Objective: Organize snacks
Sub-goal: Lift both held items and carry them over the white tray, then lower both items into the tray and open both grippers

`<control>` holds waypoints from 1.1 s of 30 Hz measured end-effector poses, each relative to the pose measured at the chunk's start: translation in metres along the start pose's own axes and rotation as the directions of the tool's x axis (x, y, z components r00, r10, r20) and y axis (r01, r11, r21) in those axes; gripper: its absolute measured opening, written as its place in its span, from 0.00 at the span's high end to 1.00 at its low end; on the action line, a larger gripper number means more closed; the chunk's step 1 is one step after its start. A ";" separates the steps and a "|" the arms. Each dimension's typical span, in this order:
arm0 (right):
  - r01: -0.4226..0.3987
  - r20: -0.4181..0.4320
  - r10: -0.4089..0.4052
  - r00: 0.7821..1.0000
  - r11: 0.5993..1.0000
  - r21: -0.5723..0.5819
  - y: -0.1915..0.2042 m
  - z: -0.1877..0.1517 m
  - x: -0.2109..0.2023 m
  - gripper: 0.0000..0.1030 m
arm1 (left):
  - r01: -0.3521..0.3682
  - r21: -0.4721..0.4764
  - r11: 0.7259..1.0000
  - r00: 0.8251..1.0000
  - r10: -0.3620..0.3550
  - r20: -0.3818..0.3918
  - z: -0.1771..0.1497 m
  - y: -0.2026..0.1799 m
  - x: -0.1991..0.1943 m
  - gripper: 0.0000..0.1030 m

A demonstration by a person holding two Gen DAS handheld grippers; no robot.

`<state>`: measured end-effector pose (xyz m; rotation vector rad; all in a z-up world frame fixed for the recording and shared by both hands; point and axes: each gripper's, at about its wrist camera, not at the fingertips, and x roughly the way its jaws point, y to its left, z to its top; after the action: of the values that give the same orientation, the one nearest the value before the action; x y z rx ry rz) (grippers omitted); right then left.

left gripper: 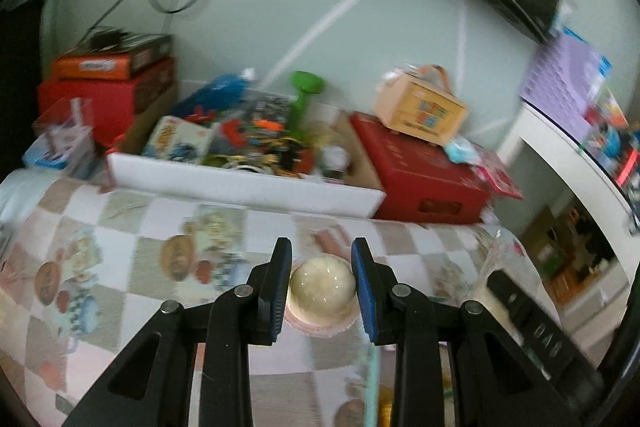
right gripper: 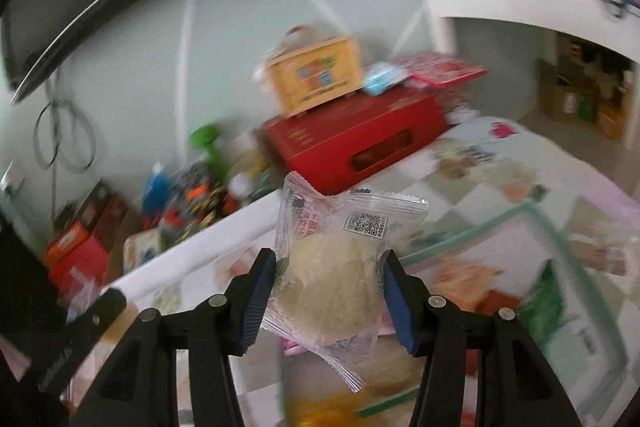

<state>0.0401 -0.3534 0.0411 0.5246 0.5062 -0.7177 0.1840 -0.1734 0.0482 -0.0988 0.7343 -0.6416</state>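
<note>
My left gripper [left gripper: 322, 259] is shut on a small domed jelly cup [left gripper: 322, 289], cream coloured with a pink rim, held above the checked tablecloth [left gripper: 132, 227]. My right gripper [right gripper: 330, 269] is shut on a clear wrapped pastry packet [right gripper: 336, 267] with a QR code, held up above a clear bin with a green rim [right gripper: 552, 227]. A white tray [left gripper: 240, 183] full of mixed snack packets stands at the back of the table.
A red box [left gripper: 424, 175] with a small tan carry box [left gripper: 420, 111] on it stands right of the tray. Stacked red and orange boxes [left gripper: 104, 83] are at the back left. A white shelf [left gripper: 568, 155] is at the right. The view is motion blurred.
</note>
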 end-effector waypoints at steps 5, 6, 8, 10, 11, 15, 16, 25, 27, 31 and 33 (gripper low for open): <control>0.062 0.029 -0.064 0.998 0.996 0.067 -0.032 0.012 -0.010 0.46 | 0.091 0.087 0.992 0.995 -0.087 -0.053 -0.010 -0.041 0.011 0.69; 0.073 0.029 -0.075 0.997 0.995 0.072 -0.036 0.013 -0.011 0.45 | 0.107 0.106 0.989 0.993 -0.100 -0.070 -0.013 -0.050 0.015 0.69; 0.088 0.024 -0.090 0.996 0.993 0.083 -0.043 0.015 -0.010 0.45 | 0.130 0.138 0.982 0.988 -0.117 -0.101 -0.019 -0.064 0.023 0.69; 0.097 0.007 -0.098 0.995 0.990 0.098 -0.050 0.014 -0.007 0.45 | 0.150 0.157 0.976 0.983 -0.129 -0.134 -0.024 -0.073 0.030 0.69; 0.106 -0.004 -0.106 0.994 0.989 0.100 -0.053 0.014 -0.003 0.45 | 0.156 0.167 0.973 0.979 -0.130 -0.159 -0.028 -0.079 0.036 0.69; 0.147 -0.061 -0.141 0.988 0.984 0.103 -0.066 0.011 0.012 0.45 | 0.146 0.184 0.972 0.967 -0.101 -0.232 -0.040 -0.088 0.059 0.69; 0.154 -0.076 -0.147 0.986 0.983 0.100 -0.068 0.009 0.014 0.45 | 0.146 0.185 0.972 0.964 -0.098 -0.245 -0.042 -0.089 0.063 0.69; 0.181 -0.121 -0.170 0.978 0.979 0.090 -0.076 0.007 0.007 0.45 | 0.143 0.202 0.969 0.955 -0.082 -0.285 -0.050 -0.091 0.071 0.69; 0.193 -0.125 -0.183 0.975 0.978 0.081 -0.076 0.007 0.004 0.45 | 0.144 0.202 0.969 0.954 -0.082 -0.287 -0.049 -0.091 0.071 0.69; 0.197 -0.140 -0.187 0.972 0.978 0.067 -0.078 0.008 -0.001 0.45 | 0.148 0.193 0.970 0.955 -0.090 -0.281 -0.047 -0.091 0.065 0.47; 0.197 -0.150 -0.187 0.971 0.979 0.053 -0.078 0.008 -0.001 0.44 | 0.131 0.195 0.972 0.964 -0.079 -0.254 -0.045 -0.091 0.055 0.41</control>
<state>-0.0146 -0.4076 0.0267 0.5989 0.6762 -0.8885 0.1395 -0.2721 0.0096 0.1398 0.8982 -0.8395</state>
